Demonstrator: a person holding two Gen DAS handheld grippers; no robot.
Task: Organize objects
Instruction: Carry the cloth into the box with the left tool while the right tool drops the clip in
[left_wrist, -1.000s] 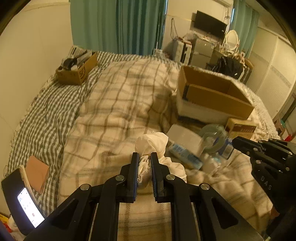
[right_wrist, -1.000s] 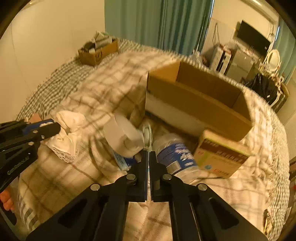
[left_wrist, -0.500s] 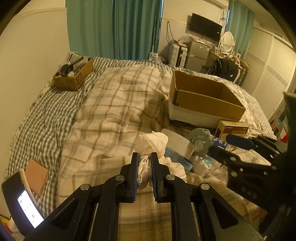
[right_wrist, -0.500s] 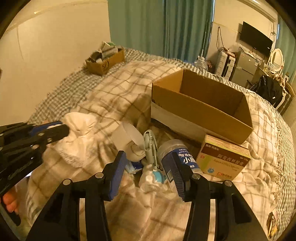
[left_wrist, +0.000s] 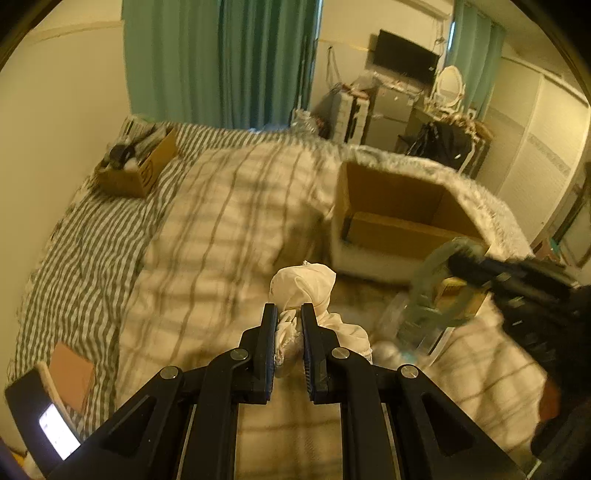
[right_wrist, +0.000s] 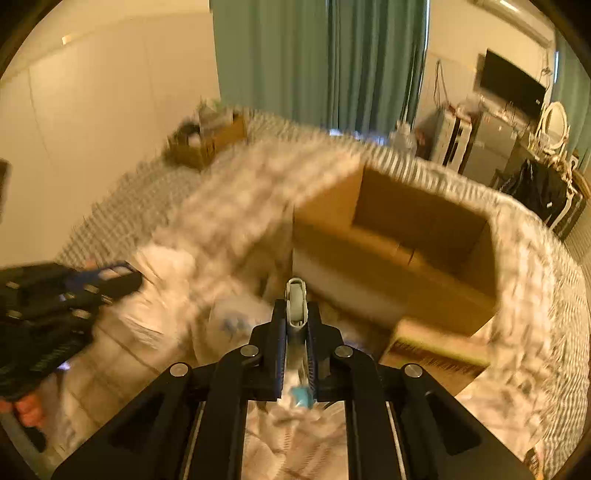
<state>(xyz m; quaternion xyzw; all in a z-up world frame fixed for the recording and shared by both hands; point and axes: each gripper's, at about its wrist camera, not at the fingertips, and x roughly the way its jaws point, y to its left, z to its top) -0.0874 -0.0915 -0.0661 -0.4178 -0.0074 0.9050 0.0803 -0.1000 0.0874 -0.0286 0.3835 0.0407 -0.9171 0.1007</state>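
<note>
My left gripper is shut on a bundle of white cloth and holds it above the plaid bedspread. My right gripper is shut on a pale green tape dispenser, lifted off the bed; it also shows in the left wrist view at the right. An open cardboard box stands on the bed just beyond both grippers. The left gripper and the cloth appear blurred in the right wrist view.
A small brown medicine box lies in front of the big box, with a blurred white and blue item beside it. A small cardboard box of clutter sits at the bed's far left. A phone lies at the near left edge.
My right gripper closed on the tape dispenser and lifted it off the bed. My left gripper raised the white cloth. Both views are now motion blurred.
</note>
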